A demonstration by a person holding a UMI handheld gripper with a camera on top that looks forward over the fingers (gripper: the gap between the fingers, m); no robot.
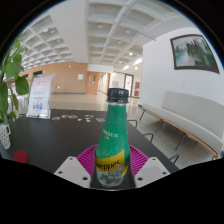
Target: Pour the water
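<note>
**Bottle gripped, cap on, no pour yet**

Gripper (112, 172) is clamped on a green plastic bottle (113, 140); both pink pads (87, 157) press its lower body at either side. Bottle stands upright between the fingers, black cap (118, 96) seemingly still on, yellow lettering on the label, liquid visible inside. Can't tell if its base touches the dark table (55, 135) or is lifted just clear. No cup or glass visible anywhere ahead, so the pour target is unknown.

Further out: a potted plant (10, 85) far off to the left of the fingers, a standing sign (40, 96) beyond it, a light bench (185, 120) to the right, framed picture (192, 52) on the wall above it.

Progress, judged: grasp done. Left: uncap if needed, find a receiver, tilt, pour. Early stage.
</note>
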